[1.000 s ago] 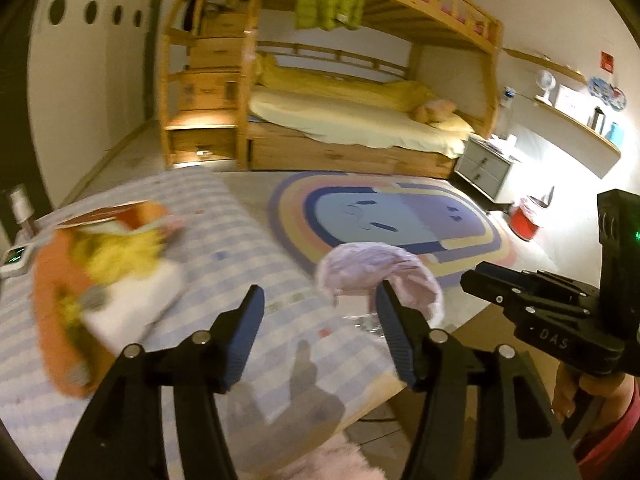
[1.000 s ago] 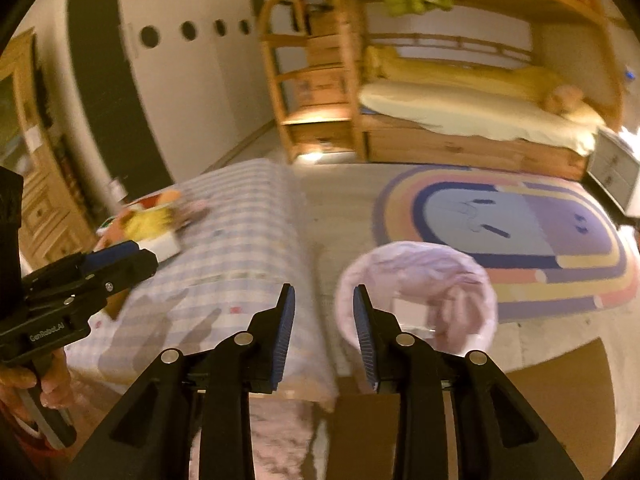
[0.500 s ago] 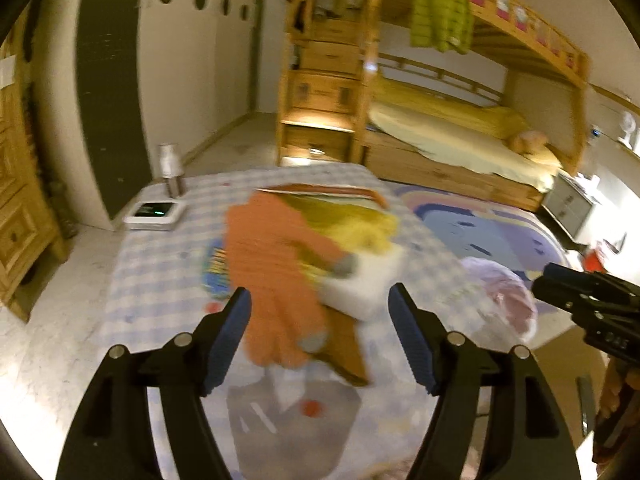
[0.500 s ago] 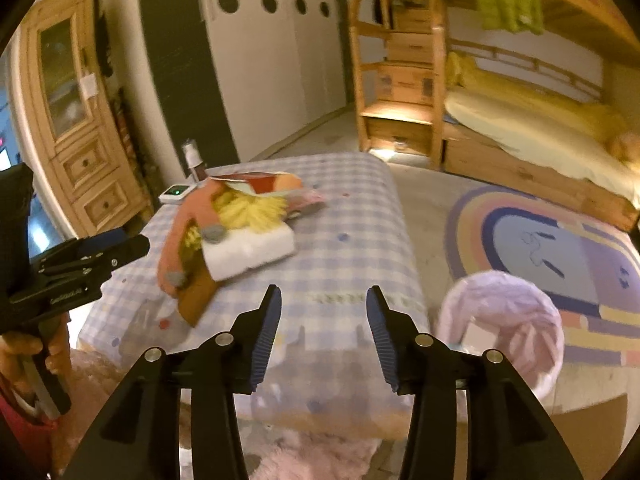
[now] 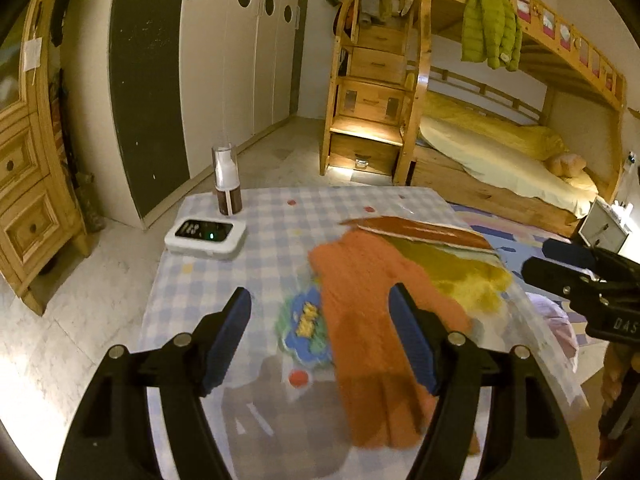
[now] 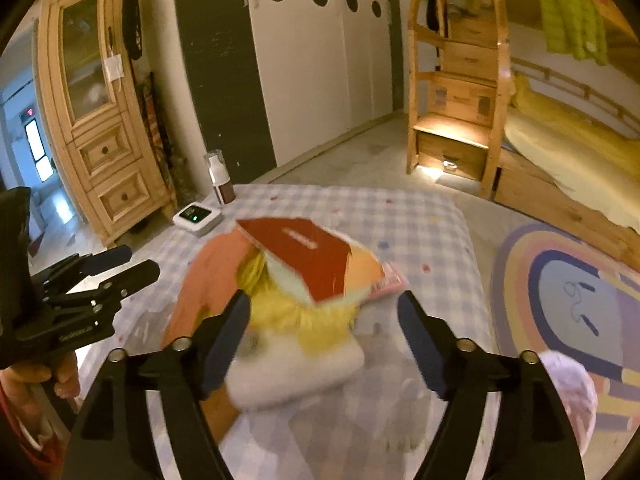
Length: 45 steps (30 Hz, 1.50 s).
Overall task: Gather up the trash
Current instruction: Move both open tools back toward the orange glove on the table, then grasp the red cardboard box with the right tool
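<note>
A pile of trash lies on the checked table (image 5: 260, 240): an orange cloth-like piece (image 5: 372, 312), yellow fluffy stuff (image 5: 468, 276), a red card (image 6: 308, 256) and a white block (image 6: 296, 372). A blue and green scrap (image 5: 304, 332) lies beside the orange piece. My left gripper (image 5: 320, 336) is open and empty, hovering over the orange piece. My right gripper (image 6: 324, 336) is open and empty above the white block and yellow stuff. A bin with a pale pink liner (image 6: 568, 392) stands on the floor at the table's right.
A brown spray bottle (image 5: 228, 184) and a white device with a green light (image 5: 206, 236) sit at the table's far left corner. A bunk bed (image 5: 500, 140), a wooden cabinet (image 6: 100, 112) and a rainbow rug (image 6: 572, 292) surround the table.
Both grippers have swung left from the bin toward the table and moved in over the pile. The right gripper's jaws have opened wider.
</note>
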### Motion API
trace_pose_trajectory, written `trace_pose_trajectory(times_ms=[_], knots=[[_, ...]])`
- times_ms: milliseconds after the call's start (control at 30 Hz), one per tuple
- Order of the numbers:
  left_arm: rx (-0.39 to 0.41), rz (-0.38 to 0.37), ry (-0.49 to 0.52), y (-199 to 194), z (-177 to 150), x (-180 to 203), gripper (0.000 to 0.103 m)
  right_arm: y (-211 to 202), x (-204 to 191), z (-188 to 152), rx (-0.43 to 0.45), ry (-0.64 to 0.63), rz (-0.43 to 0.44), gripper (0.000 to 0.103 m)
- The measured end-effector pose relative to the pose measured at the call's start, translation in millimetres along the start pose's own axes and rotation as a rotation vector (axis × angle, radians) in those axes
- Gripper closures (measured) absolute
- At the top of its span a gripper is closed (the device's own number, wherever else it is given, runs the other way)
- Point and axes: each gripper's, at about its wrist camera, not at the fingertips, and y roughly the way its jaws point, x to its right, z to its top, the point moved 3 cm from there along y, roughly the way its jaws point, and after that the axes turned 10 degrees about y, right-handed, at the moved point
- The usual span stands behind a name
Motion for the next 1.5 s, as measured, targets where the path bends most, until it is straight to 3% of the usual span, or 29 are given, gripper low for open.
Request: trace_pose_trajectory(times_ms=[267,433,467,533,633,767,967,1100,1167,1200,1233,1333,1500], knots=[[-0.066,0.009,-0.057,22,0,-18,0.034,48,-1,23,-0.063,-0.011,0.087,0.019],[-0.082,0.029,-0.048,24,-5,-20,0.034,66,-3,25,-0.119,-0.046,0.097,0.020],[-0.084,0.031,-0.049,23,-6,-20,0.034,66,-5,22,-0.136,-0.055,0.095,0.023],[-0.086,0.029,-0.058,22,-8,-21,0.034,59,-9,15,-0.138,-0.085,0.080,0.041],[-0.086,0.018,-0.074,19,-13,-21,0.034,45,-18,7,-0.115,-0.127,0.051,0.055],[-0.088,0.000,-0.084,14,-20,-15,0.034,26,-25,0,-0.102,-0.133,0.068,0.063],[-0.077,0.004,-0.075,8,-24,-8,0.034,4,-26,0,-0.041,-0.148,0.018,0.062],[-0.067,0.003,-0.086,9,-22,-9,0.034,10,-18,12,-0.024,-0.129,-0.008,0.062],[-0.062,0.000,-0.090,10,-19,-8,0.034,20,-11,19,-0.036,-0.100,0.008,0.050],[-0.060,-0.001,-0.090,11,-18,-8,0.034,25,-6,23,-0.041,-0.069,0.021,0.037],[-0.059,-0.001,-0.087,12,-16,-8,0.034,32,1,29,-0.043,-0.028,0.047,0.032],[-0.054,0.005,-0.073,14,-11,-6,0.034,49,8,36,-0.074,0.021,0.086,0.026],[-0.061,0.012,-0.068,20,-7,-8,0.034,83,10,33,-0.157,0.046,0.114,0.024]])
